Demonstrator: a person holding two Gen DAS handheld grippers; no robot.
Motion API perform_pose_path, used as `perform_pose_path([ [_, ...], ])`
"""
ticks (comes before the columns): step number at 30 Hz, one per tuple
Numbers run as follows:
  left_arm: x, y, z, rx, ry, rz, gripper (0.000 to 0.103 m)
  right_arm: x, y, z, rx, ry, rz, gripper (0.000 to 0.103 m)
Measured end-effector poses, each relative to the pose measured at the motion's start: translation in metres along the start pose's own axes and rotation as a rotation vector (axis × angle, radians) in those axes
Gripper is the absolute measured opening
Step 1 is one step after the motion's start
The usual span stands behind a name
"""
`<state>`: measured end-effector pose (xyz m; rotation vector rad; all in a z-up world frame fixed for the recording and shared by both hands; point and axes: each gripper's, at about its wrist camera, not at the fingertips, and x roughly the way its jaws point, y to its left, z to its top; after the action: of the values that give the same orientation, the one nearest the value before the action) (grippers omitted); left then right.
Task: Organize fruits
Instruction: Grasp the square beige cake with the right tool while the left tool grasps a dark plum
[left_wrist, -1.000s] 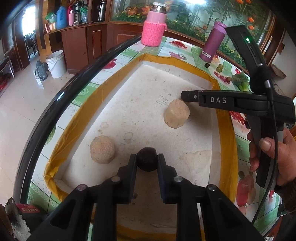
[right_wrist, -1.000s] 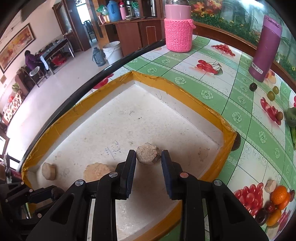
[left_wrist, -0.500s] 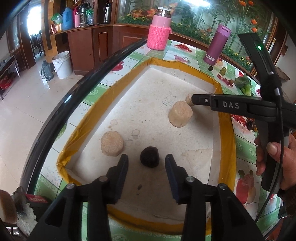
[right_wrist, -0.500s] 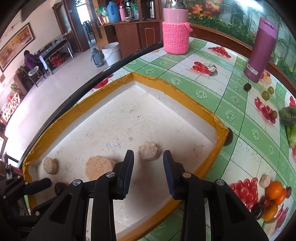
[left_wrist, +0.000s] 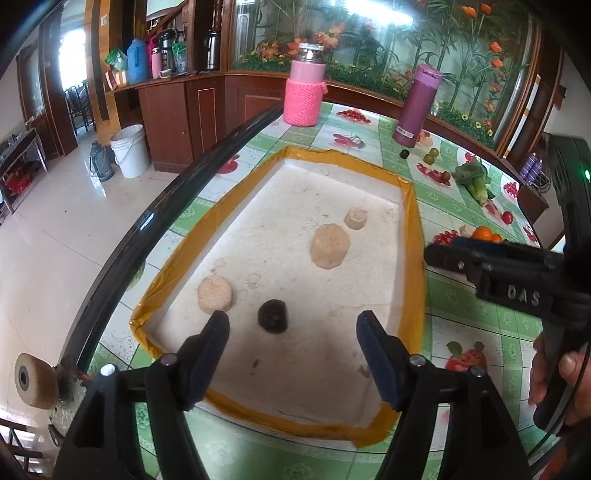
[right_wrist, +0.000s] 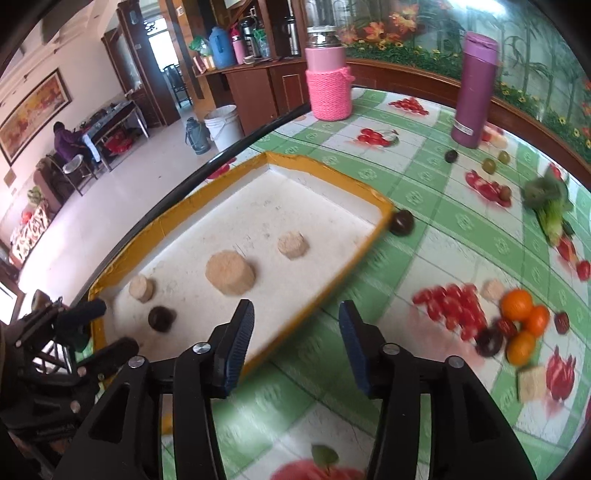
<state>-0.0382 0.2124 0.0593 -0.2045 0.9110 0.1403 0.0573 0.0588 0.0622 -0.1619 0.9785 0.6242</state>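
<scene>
Yellow-taped tray (left_wrist: 415, 236): four pieces inside. Both tongs, left (left_wrist: 293, 345) and right (right_wrist: 295, 341), gaping, empty. Next: right squarely over oranges (right_wrist: 522, 317), descend straddling one.

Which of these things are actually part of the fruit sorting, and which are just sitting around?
Part of the job:
- yellow-edged tray
- dark fruit and three tan pieces in it
- oranges on the table
- dark fruit beside the tray

Just lying about:
- pink knitted jar
- purple flask
- white bucket
</scene>
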Motion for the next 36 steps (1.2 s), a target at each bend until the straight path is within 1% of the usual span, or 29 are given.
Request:
perform_pose_path([
  [3, -0.004, -0.014, 0.0, 0.022, -0.004, -0.015, 0.079, -0.013, -0.018, -0.019, 0.048, 0.001, -0.021, 0.058],
  [6, -0.007, -0.033, -0.001, 0.048, -0.007, -0.037, 0.084, -0.025, -0.036, -0.041, 0.101, 0.008, -0.051, 0.059],
  [11, -0.007, -0.073, -0.005, 0.124, 0.006, -0.074, 0.087, -0.045, -0.072, -0.075, 0.184, 0.011, -0.089, 0.059],
  [14, -0.006, -0.097, -0.009, 0.168, 0.019, -0.083, 0.089, -0.056, -0.101, -0.095, 0.246, 0.008, -0.118, 0.06],
  [16, -0.005, -0.111, -0.013, 0.193, 0.03, -0.093, 0.09, -0.062, -0.12, -0.104, 0.288, 0.0, -0.137, 0.061],
  [17, -0.005, -0.117, -0.016, 0.206, 0.035, -0.097, 0.09, -0.065, -0.129, -0.107, 0.307, -0.005, -0.146, 0.065],
  [18, -0.005, -0.122, -0.017, 0.219, 0.04, -0.1, 0.09, -0.068, -0.139, -0.11, 0.328, -0.013, -0.158, 0.068],
  [22, -0.005, -0.141, -0.022, 0.263, 0.049, -0.094, 0.09, -0.073, -0.167, -0.105, 0.367, -0.052, -0.164, 0.069],
  [25, -0.004, -0.152, -0.02, 0.278, 0.058, -0.087, 0.09, -0.063, -0.181, -0.093, 0.356, -0.06, -0.169, 0.069],
  [28, -0.001, -0.161, -0.016, 0.299, 0.056, -0.072, 0.09, -0.048, -0.19, -0.083, 0.335, -0.05, -0.153, 0.069],
  [29, 0.0, -0.164, -0.015, 0.307, 0.054, -0.065, 0.09, -0.043, -0.191, -0.079, 0.321, -0.047, -0.148, 0.069],
  [31, 0.003, -0.171, -0.011, 0.322, 0.054, -0.054, 0.09, -0.034, -0.192, -0.074, 0.293, -0.043, -0.144, 0.064],
  [32, 0.006, -0.174, -0.01, 0.328, 0.054, -0.049, 0.091, -0.03, -0.193, -0.072, 0.277, -0.034, -0.138, 0.055],
  [33, 0.01, -0.177, -0.007, 0.334, 0.055, -0.045, 0.091, -0.025, -0.193, -0.07, 0.257, -0.022, -0.137, 0.043],
  [34, 0.015, -0.181, -0.004, 0.339, 0.058, -0.037, 0.091, -0.022, -0.192, -0.069, 0.232, -0.018, -0.143, 0.037],
  [36, 0.028, -0.19, 0.004, 0.344, 0.068, -0.033, 0.091, -0.023, -0.19, -0.069, 0.184, -0.027, -0.155, 0.037],
])
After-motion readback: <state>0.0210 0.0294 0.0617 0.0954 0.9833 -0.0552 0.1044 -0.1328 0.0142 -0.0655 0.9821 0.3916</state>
